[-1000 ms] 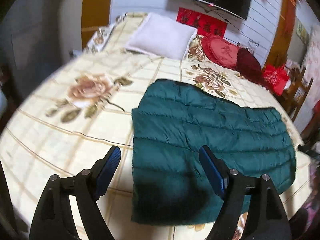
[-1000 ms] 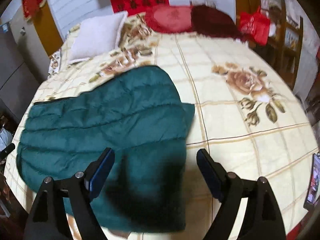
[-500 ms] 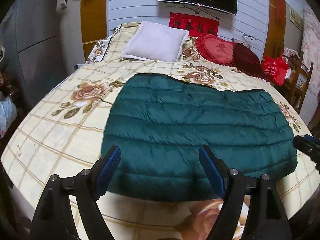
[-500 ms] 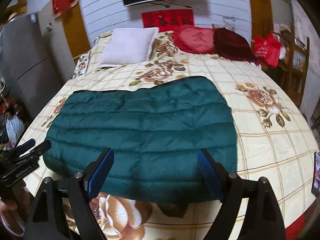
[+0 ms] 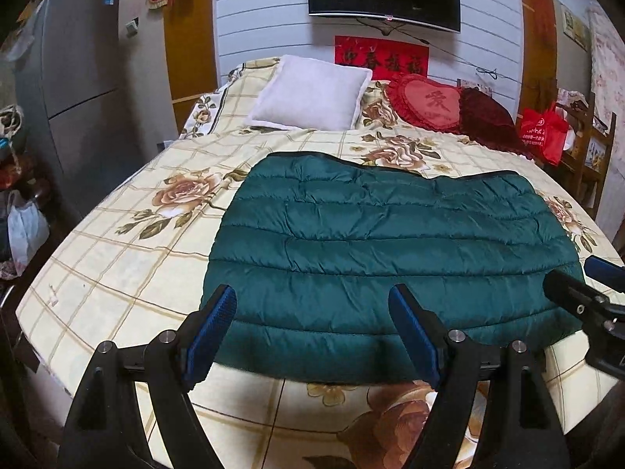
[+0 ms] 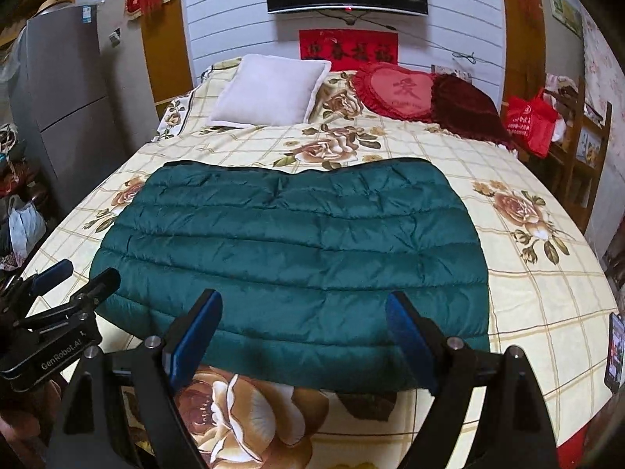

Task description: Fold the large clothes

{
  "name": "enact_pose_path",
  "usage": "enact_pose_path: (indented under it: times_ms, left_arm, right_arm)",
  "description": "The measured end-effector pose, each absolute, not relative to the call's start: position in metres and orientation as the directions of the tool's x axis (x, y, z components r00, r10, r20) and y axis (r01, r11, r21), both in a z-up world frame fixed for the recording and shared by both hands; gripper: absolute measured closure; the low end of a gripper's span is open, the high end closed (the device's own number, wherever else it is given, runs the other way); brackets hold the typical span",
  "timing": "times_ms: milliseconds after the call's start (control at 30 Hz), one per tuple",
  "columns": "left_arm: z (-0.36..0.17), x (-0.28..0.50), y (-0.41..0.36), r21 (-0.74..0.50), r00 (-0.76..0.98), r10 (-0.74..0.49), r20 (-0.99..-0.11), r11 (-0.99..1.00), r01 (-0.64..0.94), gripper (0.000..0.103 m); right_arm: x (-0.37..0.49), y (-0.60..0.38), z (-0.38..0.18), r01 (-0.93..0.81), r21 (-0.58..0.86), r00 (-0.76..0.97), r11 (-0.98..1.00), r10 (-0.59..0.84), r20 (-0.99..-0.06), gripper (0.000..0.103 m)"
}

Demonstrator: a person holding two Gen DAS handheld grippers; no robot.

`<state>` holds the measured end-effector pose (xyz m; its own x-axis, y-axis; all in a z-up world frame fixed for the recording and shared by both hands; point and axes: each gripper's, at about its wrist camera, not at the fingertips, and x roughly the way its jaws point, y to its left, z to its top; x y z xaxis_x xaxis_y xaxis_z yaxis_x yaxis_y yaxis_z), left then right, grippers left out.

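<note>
Item: dark green quilted puffer jacket [image 5: 375, 250], folded flat on the floral bed [image 5: 117, 258]; your left hand-held gripper [image 5: 312, 336] and right hand-held gripper [image 6: 300, 336] released, empty; risk: slippery padding springs open if you pinch one layer

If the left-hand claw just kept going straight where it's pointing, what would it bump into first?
Most likely the green quilted jacket lying on the bed: the open left gripper frames its near hem, tilted downward. Depth is hard to judge.
</note>
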<state>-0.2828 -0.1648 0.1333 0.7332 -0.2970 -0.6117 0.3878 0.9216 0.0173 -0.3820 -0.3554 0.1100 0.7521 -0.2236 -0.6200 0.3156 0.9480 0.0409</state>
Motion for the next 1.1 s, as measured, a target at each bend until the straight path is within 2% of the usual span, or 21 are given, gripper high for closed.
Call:
enact_pose_path:
  times_ms: [167, 567, 1100]
  left_arm:
    - [0.137, -0.287, -0.167, 0.027, 0.746, -0.292, -0.598, 0.923, 0.383, 0.020]
    - [0.135, -0.289, -0.172, 0.024, 0.740, -0.296, -0.604, 0.921, 0.389, 0.020]
    - [0.130, -0.288, -0.175, 0.022, 0.731, -0.294, -0.616, 0.921, 0.389, 0.020]
  right_arm:
    - [-0.382, -0.351, 0.112, 0.316, 0.013, 0.758, 0.949, -0.244, -0.605, 0.014]
    - [-0.383, -0.360, 0.107, 0.334, 0.069, 0.758, 0.940, -0.225, -0.613, 0.009]
    - [-0.381, -0.361, 0.101, 0.331, 0.071, 0.753, 0.941, -0.219, -0.620, 0.009]
